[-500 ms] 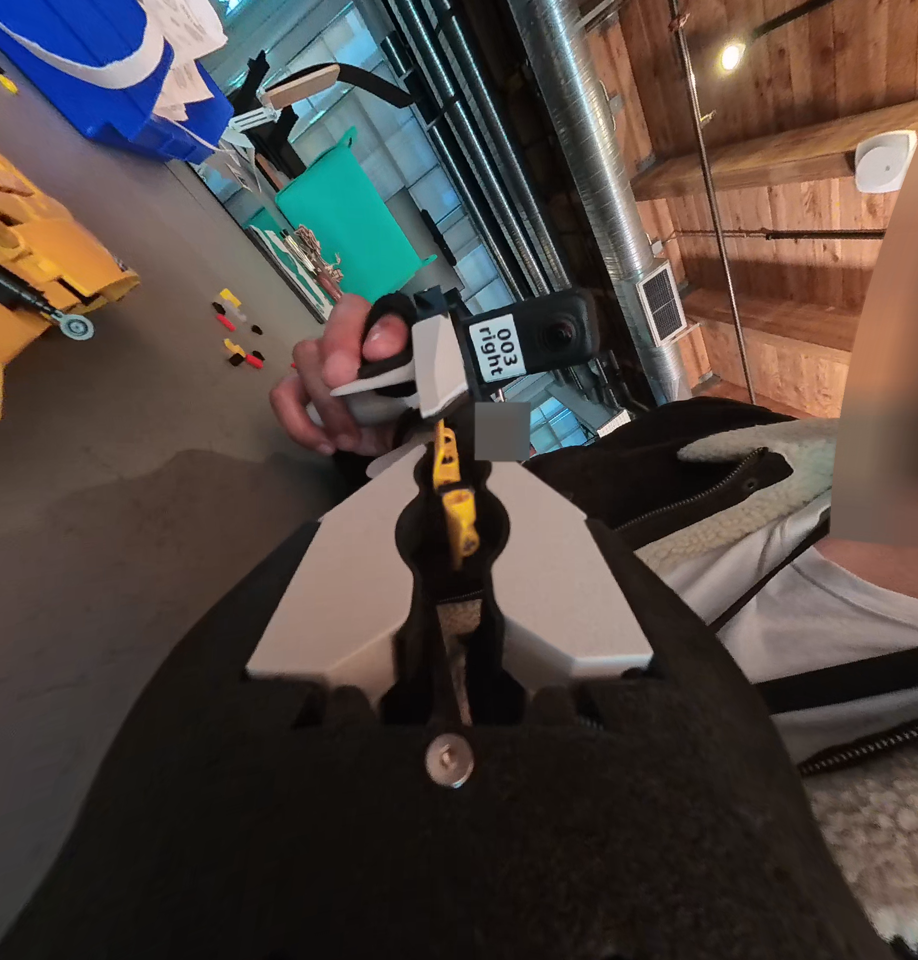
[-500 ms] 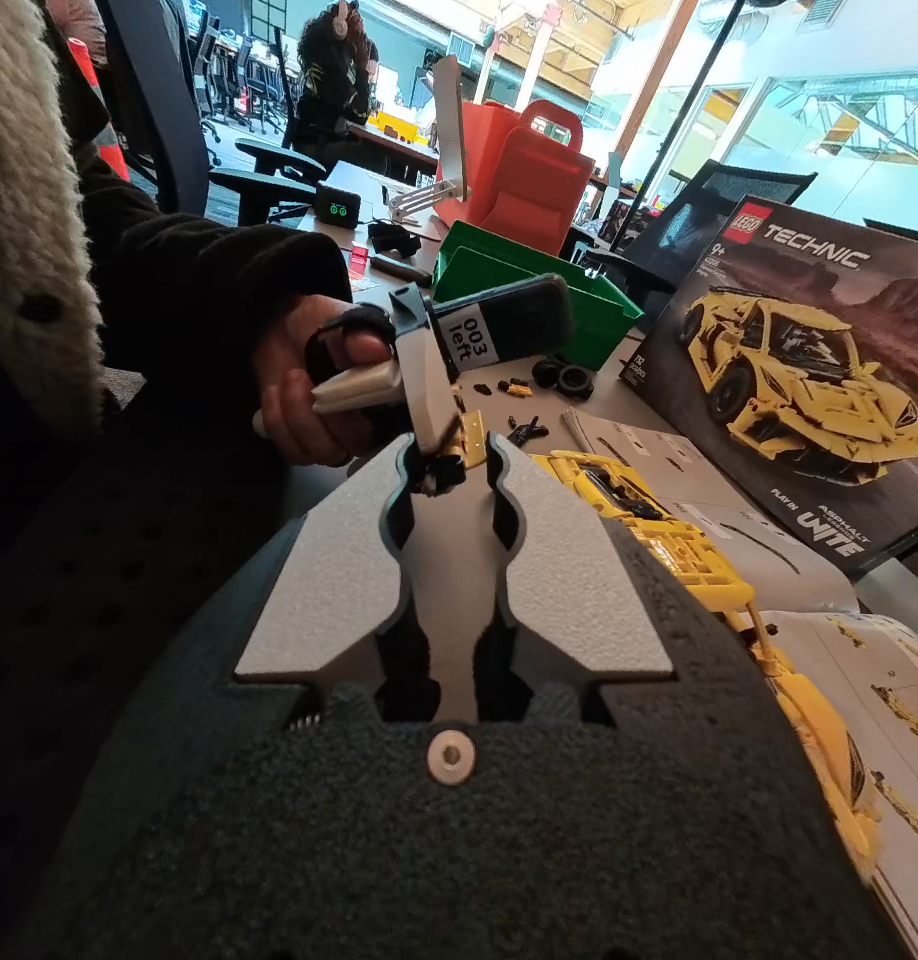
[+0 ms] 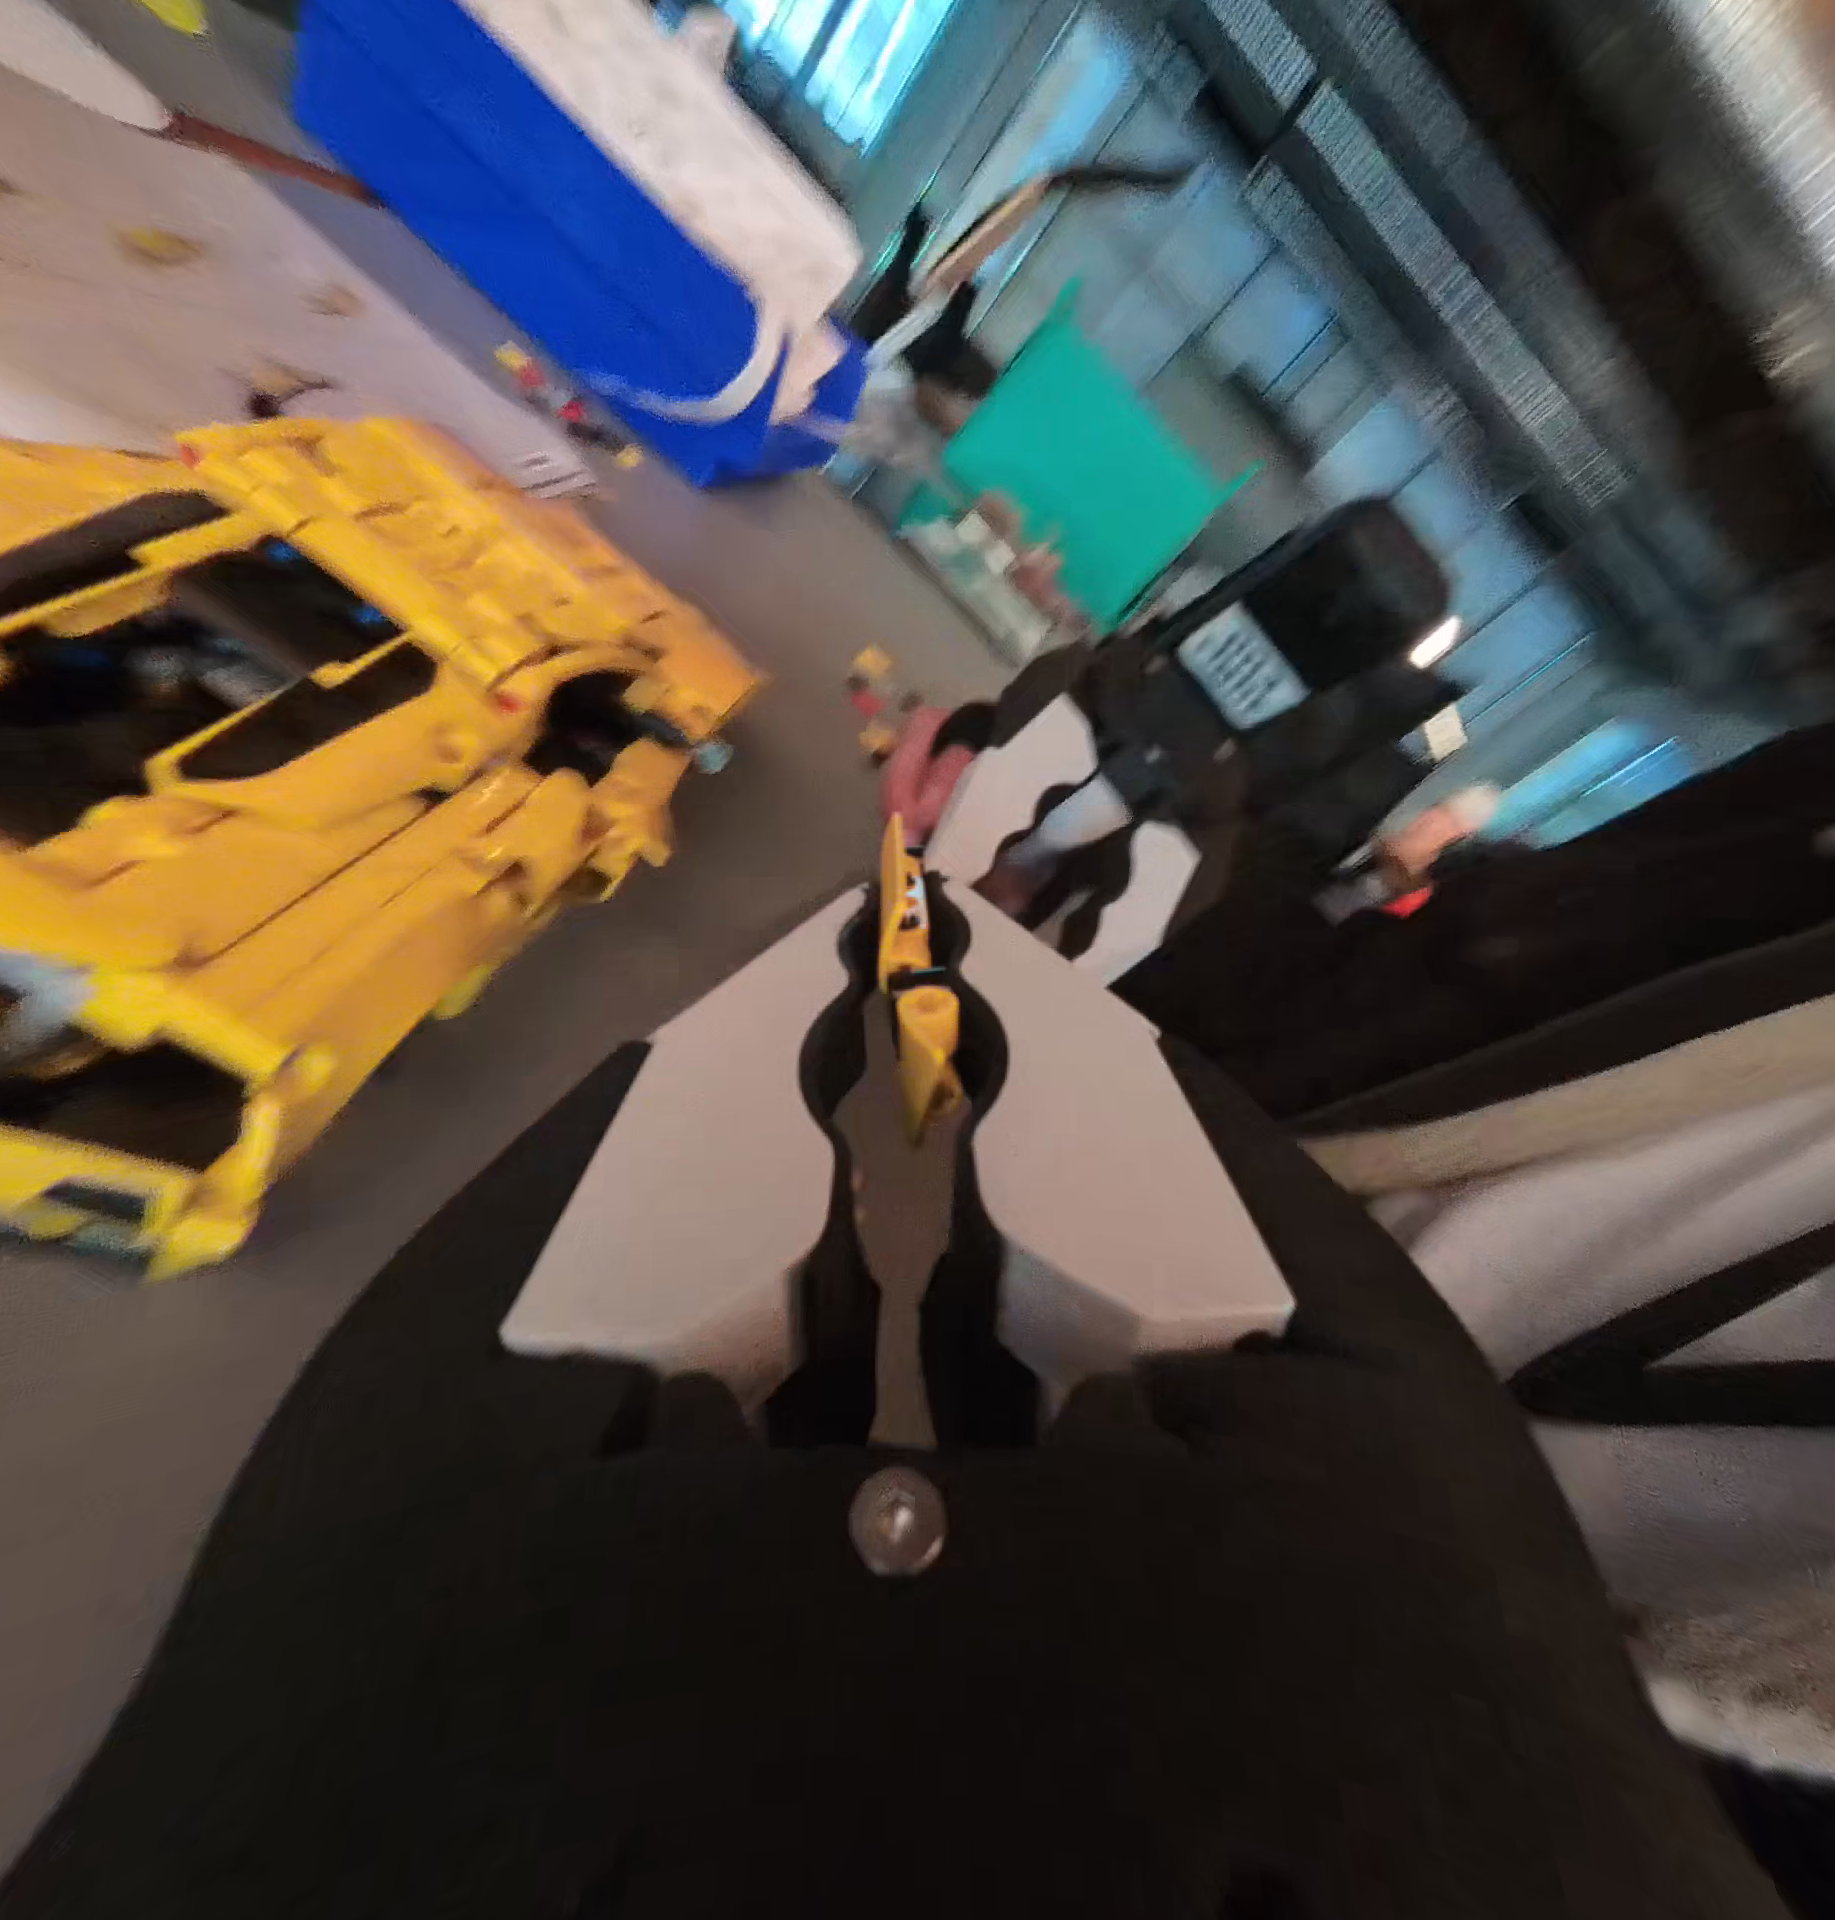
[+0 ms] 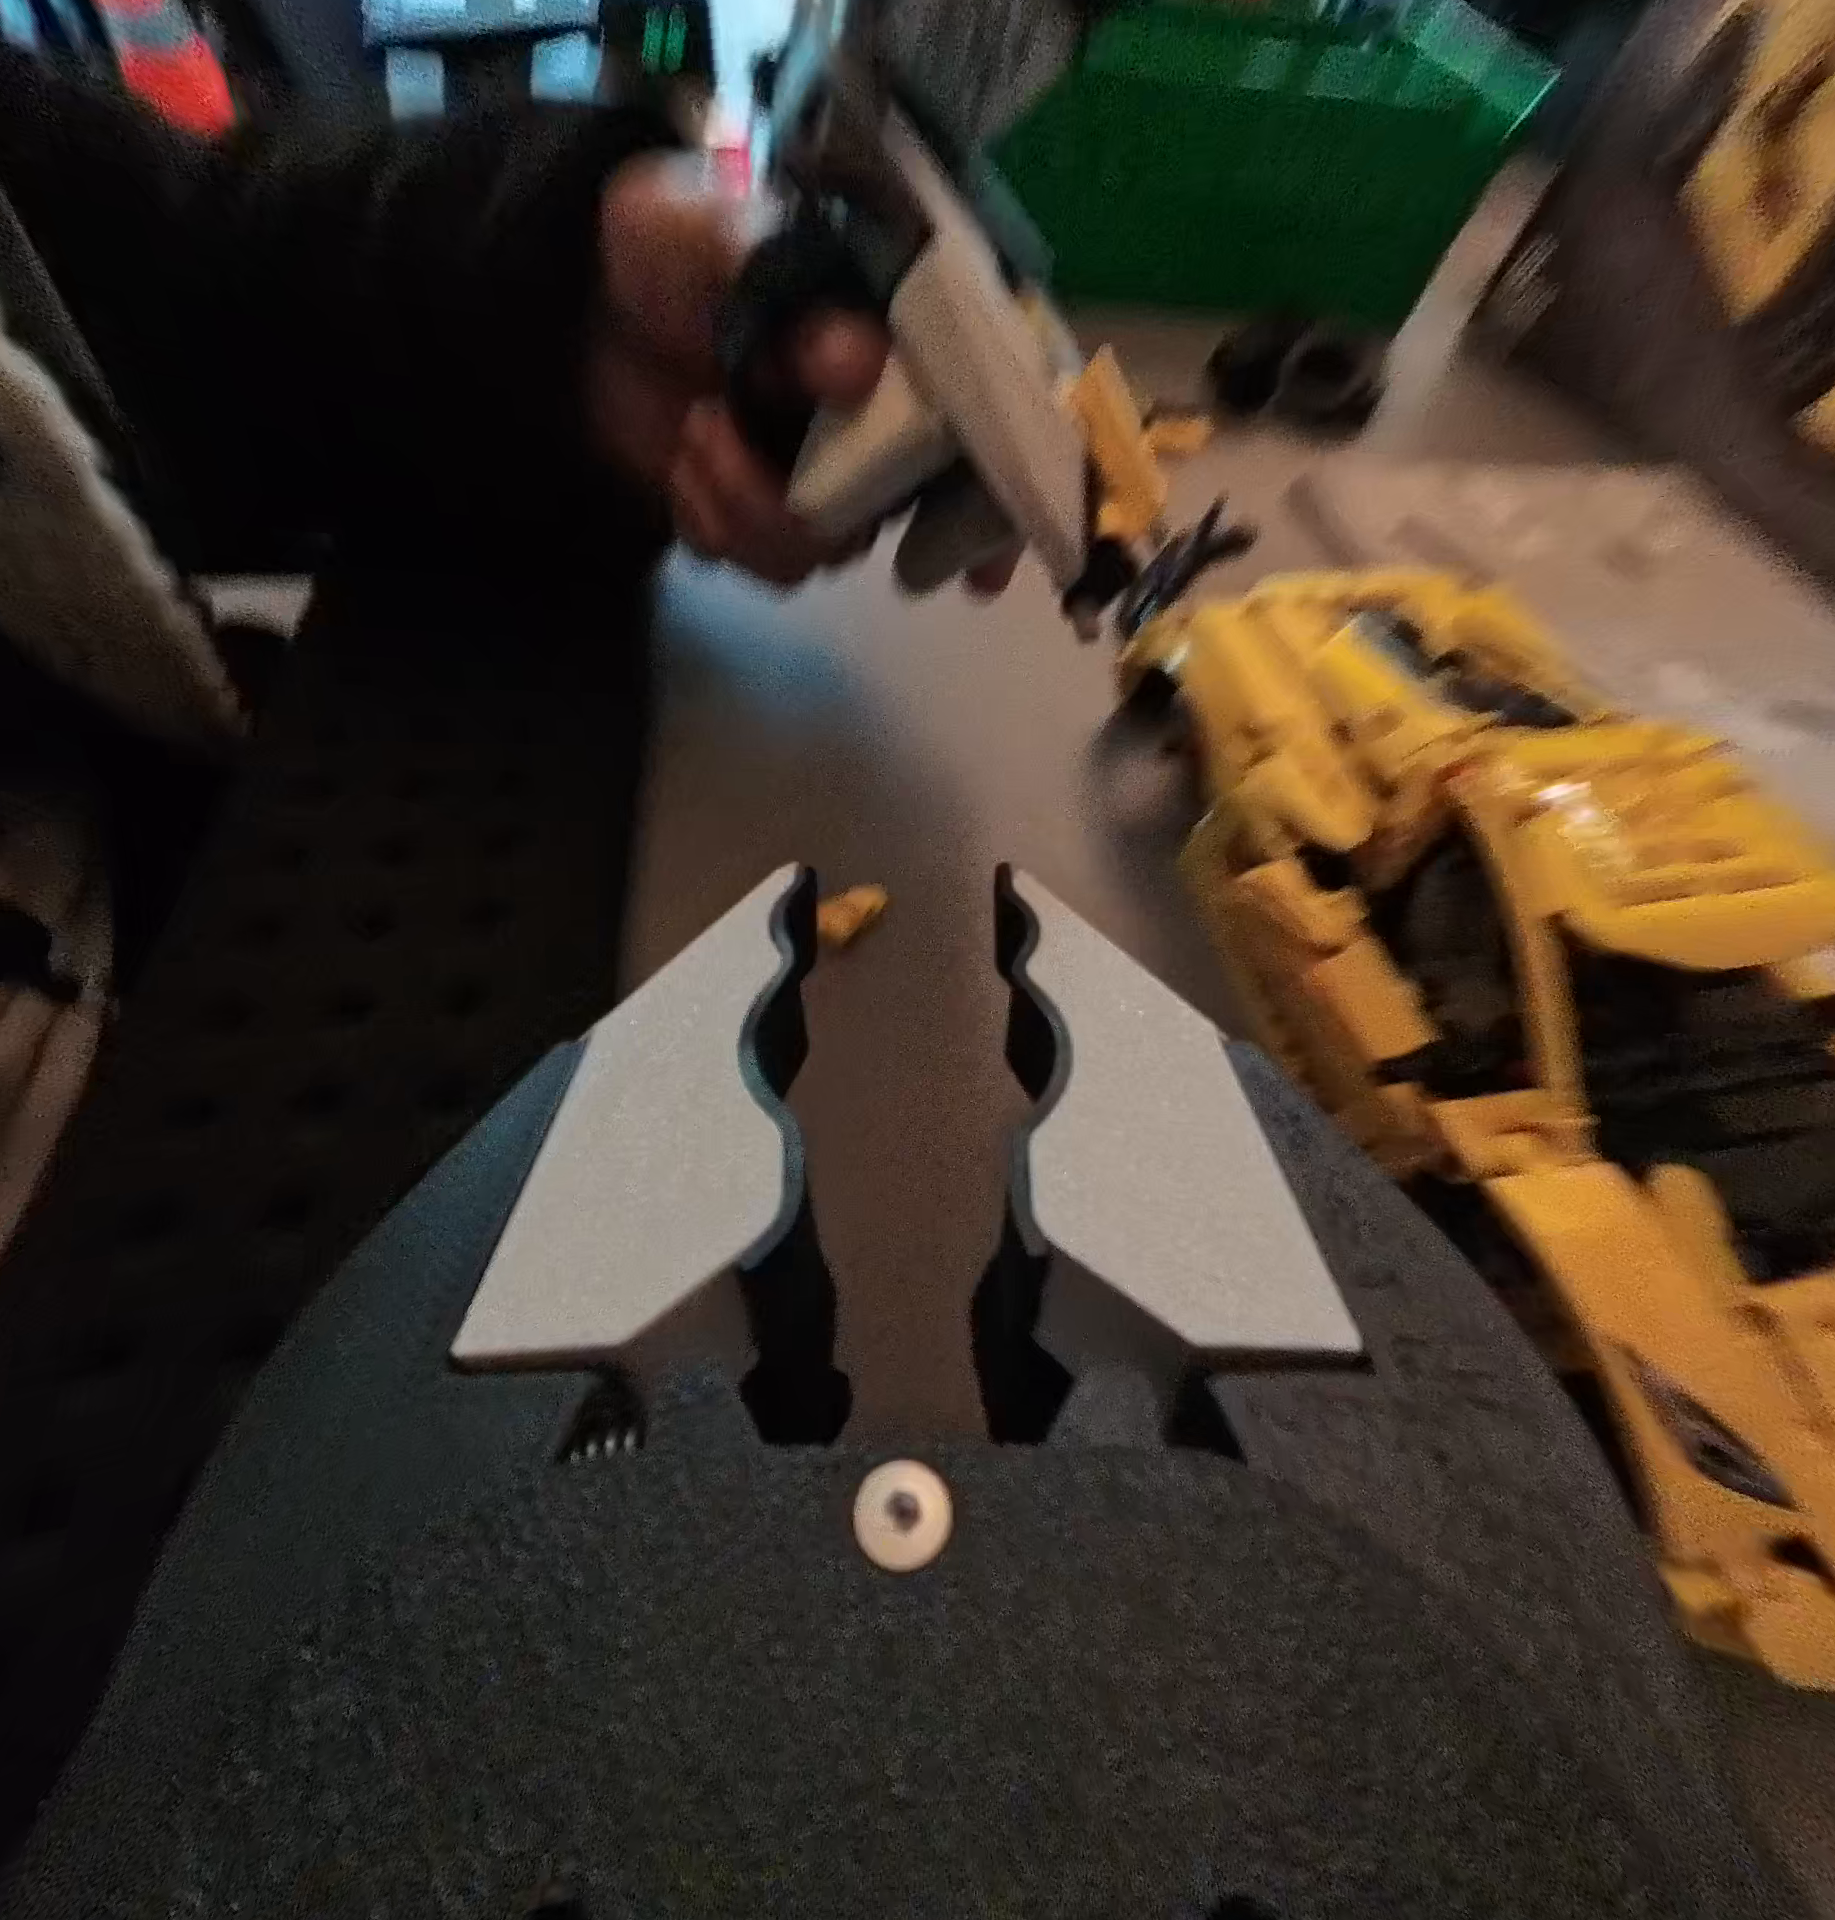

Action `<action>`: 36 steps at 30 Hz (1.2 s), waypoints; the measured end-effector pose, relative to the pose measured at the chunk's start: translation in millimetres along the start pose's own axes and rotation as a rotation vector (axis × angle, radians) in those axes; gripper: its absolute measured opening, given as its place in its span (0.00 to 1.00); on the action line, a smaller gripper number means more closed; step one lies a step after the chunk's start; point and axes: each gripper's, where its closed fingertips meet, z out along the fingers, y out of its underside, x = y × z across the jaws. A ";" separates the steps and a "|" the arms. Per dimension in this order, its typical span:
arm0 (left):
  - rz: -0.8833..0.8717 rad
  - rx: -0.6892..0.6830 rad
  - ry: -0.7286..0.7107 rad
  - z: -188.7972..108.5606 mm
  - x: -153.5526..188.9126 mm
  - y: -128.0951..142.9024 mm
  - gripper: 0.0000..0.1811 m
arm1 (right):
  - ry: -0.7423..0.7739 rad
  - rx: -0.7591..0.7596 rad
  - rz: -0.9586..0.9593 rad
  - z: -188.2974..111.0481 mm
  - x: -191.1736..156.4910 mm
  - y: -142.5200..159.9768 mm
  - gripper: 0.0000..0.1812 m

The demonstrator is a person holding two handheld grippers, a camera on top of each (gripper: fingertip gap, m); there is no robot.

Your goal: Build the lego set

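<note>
Motion-blurred yellow car (image 4: 1515, 987), cut off

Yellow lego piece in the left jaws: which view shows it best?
Left wrist view. The yellow piece sits close and fairly sharp, pinched between the left gripper's jaws. The right wrist view shows it only far off and blurred, a yellow sliver beside the gripper, above the yellow car.

Grey tabletop (image 3: 809, 582), glass windows (image 3: 1256, 343) behind, blurred bg

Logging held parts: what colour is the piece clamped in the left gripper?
Yellow; the lego piece shows best in the left wrist view.
</note>
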 end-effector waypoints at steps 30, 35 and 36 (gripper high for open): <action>0.122 -0.423 -0.192 7.1 -21.5 80.1 0.04 | -0.053 -0.287 -0.008 31.0 -18.1 39.6 0.14; 0.054 -0.312 -0.134 3.3 -17.1 63.0 0.04 | -0.030 -0.265 -0.034 36.4 -18.4 35.5 0.14; 0.041 -0.280 -0.114 2.1 -15.0 57.9 0.04 | -0.032 -0.265 -0.033 36.8 -18.6 35.8 0.15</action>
